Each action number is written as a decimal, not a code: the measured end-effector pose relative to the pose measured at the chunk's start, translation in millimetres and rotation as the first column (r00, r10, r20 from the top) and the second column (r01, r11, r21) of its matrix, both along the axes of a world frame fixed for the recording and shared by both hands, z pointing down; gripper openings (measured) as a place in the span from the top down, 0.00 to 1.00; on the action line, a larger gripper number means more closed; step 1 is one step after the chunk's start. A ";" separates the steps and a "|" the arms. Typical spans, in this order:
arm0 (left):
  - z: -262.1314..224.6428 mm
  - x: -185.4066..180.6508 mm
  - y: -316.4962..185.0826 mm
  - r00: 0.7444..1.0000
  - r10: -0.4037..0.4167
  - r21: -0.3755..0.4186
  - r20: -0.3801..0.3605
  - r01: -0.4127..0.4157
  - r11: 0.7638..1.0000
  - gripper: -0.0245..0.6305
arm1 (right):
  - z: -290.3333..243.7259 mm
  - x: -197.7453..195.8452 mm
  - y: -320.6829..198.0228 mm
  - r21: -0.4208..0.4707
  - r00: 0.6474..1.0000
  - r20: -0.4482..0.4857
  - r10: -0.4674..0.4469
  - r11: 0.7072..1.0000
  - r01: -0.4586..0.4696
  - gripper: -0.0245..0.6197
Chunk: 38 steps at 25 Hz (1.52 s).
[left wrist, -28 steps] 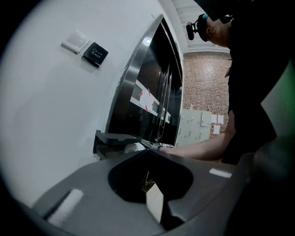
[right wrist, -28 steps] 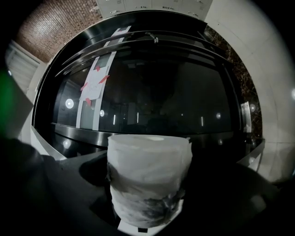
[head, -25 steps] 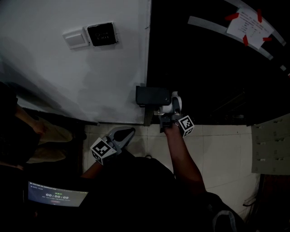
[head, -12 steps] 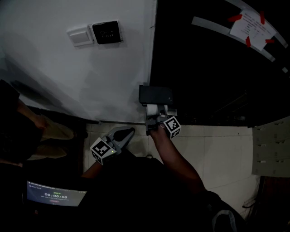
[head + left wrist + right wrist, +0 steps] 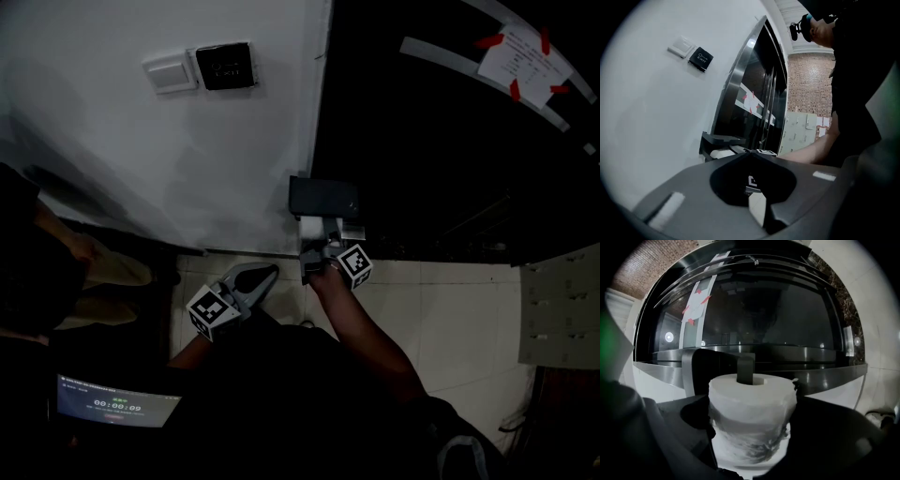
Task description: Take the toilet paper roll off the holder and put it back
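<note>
The white toilet paper roll (image 5: 752, 408) stands between the jaws of my right gripper (image 5: 751, 420), which is shut on its sides. The holder's dark rod (image 5: 745, 369) goes into the roll's core. In the head view the roll (image 5: 314, 228) sits just under the black holder (image 5: 322, 197) at the wall's corner, with the right gripper (image 5: 321, 247) below it. My left gripper (image 5: 265, 275) hangs lower left, shut and holding nothing. The left gripper view shows its jaws meeting, with the holder (image 5: 719, 139) and the roll (image 5: 721, 153) beyond.
A white wall with a light switch (image 5: 170, 72) and a black exit button (image 5: 225, 66) is at the left. A dark glass door (image 5: 450, 141) carries a taped paper (image 5: 523, 61). A person's shoes (image 5: 103, 272) stand at the left. A lit screen (image 5: 117, 401) is at the lower left.
My right gripper has carried the roll leftwards, from right of the holder to under it, and the rod now enters the core. The left gripper has stayed in place.
</note>
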<state>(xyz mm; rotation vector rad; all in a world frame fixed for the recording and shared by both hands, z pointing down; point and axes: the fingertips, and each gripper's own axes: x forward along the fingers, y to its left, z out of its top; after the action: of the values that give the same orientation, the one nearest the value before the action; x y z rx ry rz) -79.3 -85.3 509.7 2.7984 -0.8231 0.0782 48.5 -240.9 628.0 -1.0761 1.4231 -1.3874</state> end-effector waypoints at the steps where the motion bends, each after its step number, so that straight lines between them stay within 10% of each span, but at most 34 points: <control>1: 0.1 0.8 -0.2 1.000 0.001 0.000 -0.001 -0.001 1.000 0.96 | -0.1 0.4 2.0 0.002 1.000 0.001 -0.008 1.000 0.008 0.25; 19: -0.7 22.7 -6.9 0.999 0.037 0.007 -0.006 -0.037 0.999 0.96 | -8.6 8.3 79.7 0.019 0.984 -0.020 -0.177 0.984 0.177 0.25; 24: -1.6 25.3 -8.2 0.999 0.042 0.010 -0.003 -0.042 0.999 0.96 | -26.8 8.5 89.1 0.071 0.941 -0.254 -0.224 0.966 0.249 0.25; 28: 0.3 25.8 -8.5 0.999 0.042 0.010 0.001 -0.042 0.999 0.96 | -54.7 6.3 85.7 0.139 0.802 -0.560 -0.208 0.931 0.338 0.25; 34: -1.3 24.8 -11.3 0.999 0.045 0.013 0.002 -0.045 0.999 0.96 | -99.8 -10.7 91.7 0.204 0.368 -0.930 -0.005 0.826 0.526 0.25; 38: -1.5 26.1 -12.5 0.999 0.046 0.016 0.002 -0.046 0.999 0.96 | -112.8 -22.4 97.2 0.228 0.263 -0.962 0.080 0.765 0.602 0.25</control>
<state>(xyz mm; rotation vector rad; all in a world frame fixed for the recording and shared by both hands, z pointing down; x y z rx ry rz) -53.1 -97.8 508.2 2.8331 -0.7632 0.0814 26.1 -143.6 515.2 -1.2926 2.8281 -0.2121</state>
